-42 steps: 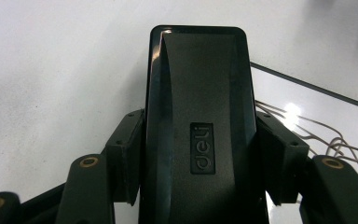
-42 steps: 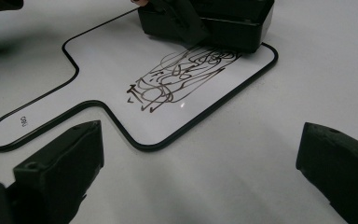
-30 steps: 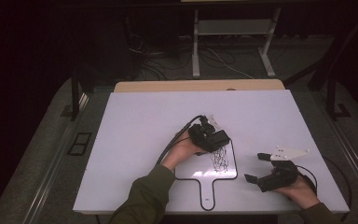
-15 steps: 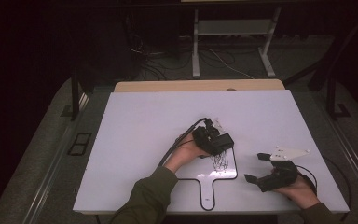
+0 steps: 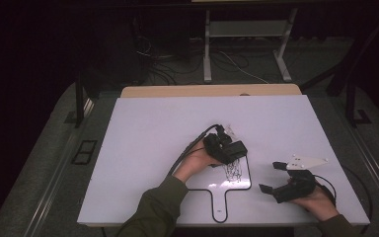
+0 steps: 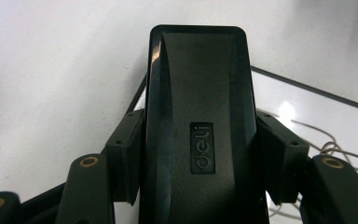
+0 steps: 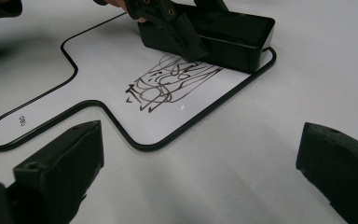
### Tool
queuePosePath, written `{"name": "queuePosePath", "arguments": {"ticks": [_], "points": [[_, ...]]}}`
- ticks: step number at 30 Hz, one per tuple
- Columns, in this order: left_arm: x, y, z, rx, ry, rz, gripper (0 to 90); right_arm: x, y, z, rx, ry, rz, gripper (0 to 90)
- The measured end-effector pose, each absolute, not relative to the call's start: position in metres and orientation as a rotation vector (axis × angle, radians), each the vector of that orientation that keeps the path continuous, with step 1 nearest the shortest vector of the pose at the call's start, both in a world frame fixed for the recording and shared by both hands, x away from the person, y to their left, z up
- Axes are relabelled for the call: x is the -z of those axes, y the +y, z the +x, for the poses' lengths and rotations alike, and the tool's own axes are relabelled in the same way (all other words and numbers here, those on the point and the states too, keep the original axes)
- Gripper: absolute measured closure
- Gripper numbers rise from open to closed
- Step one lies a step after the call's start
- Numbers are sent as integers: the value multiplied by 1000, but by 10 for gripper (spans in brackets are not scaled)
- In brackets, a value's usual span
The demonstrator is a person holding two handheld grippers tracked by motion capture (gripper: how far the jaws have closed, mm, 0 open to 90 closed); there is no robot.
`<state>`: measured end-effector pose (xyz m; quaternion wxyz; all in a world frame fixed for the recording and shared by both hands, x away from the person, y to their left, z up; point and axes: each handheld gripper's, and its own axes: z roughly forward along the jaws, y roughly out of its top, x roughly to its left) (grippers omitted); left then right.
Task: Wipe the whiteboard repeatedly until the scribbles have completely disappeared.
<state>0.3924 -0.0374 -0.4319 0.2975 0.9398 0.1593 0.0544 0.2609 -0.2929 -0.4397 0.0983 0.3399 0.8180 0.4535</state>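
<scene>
A small paddle-shaped whiteboard (image 5: 205, 190) with a black rim lies flat on the white table, its handle toward the person. Dark scribbles (image 5: 234, 170) cover part of it (image 7: 168, 84). My left gripper (image 5: 228, 149) is shut on a black block eraser (image 6: 200, 93), one pad (image 6: 126, 158) pressing on each side. The eraser (image 7: 233, 32) rests on the whiteboard (image 7: 98, 60) at the far end of the scribbles. To the right, my right gripper (image 5: 270, 177) lies low on the table, open, with nothing between its jaws (image 7: 200, 186).
The white tabletop (image 5: 153, 128) stretches wide to the left of and behind the board. A wooden edge (image 5: 212, 91) shows at its far side. Cables and a metal stand (image 5: 207, 49) are on the floor beyond.
</scene>
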Motion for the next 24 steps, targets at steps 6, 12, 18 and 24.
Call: {"name": "queuePosePath", "arguments": {"ticks": [6, 12, 18, 24], "points": [[431, -32, 395, -176, 450, 2505, 393, 440, -293, 261, -1342, 2419, 1004, 0], [431, -24, 401, -219, 484, 2504, 393, 440, -293, 261, -1340, 2420, 1003, 0], [431, -19, 405, -235, 512, 2499, 393, 440, -293, 261, -1340, 2420, 1005, 0], [430, -28, 403, -247, 492, 2508, 393, 440, -292, 261, -1341, 2420, 1004, 0]]}}
